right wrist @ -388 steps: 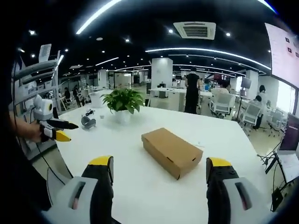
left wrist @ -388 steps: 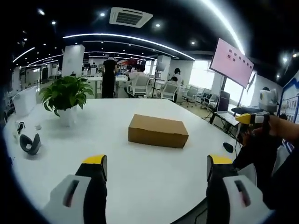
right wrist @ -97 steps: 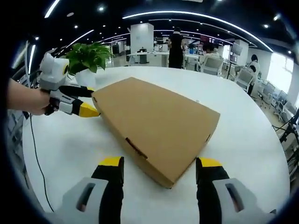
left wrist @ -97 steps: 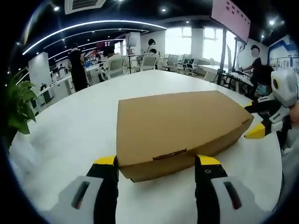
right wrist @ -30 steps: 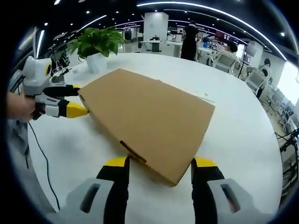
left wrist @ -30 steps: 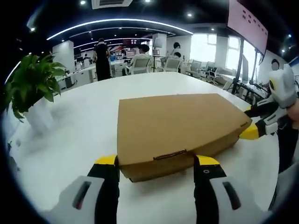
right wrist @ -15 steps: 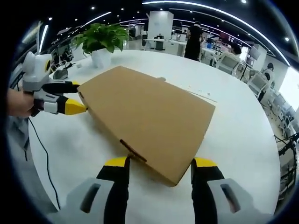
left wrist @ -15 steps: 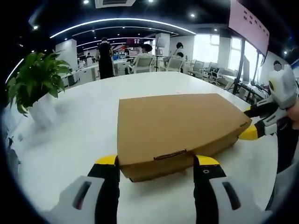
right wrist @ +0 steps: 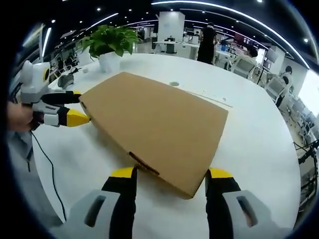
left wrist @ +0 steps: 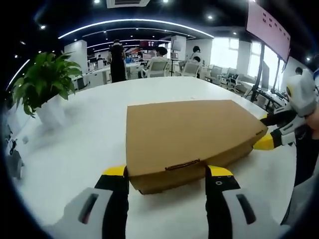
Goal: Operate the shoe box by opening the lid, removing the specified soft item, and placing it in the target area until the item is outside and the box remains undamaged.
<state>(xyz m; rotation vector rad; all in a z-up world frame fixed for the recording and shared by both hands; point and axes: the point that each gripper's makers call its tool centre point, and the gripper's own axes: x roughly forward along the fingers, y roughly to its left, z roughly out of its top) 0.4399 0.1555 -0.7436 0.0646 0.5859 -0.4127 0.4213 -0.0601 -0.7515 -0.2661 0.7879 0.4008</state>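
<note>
Across the white bench (left wrist: 75, 149) lies the closed cardboard box (left wrist: 192, 132), its lid flat and a small tab at the middle of each near edge; in the left gripper view the left tongs (left wrist: 167, 174) stand open with one yellow tip at either side of the box's short end, close to its corners, though contact cannot be told; in the right gripper view the right tongs (right wrist: 171, 177) are likewise spread, their tips flanking a near corner of the box (right wrist: 159, 124); the right tongs also show at the right of the left gripper view (left wrist: 269, 137), a yellow tip close against the box's far corner, whether touching cannot be told; the left tongs appear at the left of the right gripper view (right wrist: 75, 112), held by a hand (right wrist: 17, 117), tips at the box's far corner; a potted plant (left wrist: 45, 87) stands on the bench well apart from the box; a small round mark (right wrist: 173, 84) sits on the bench beyond the box.
</note>
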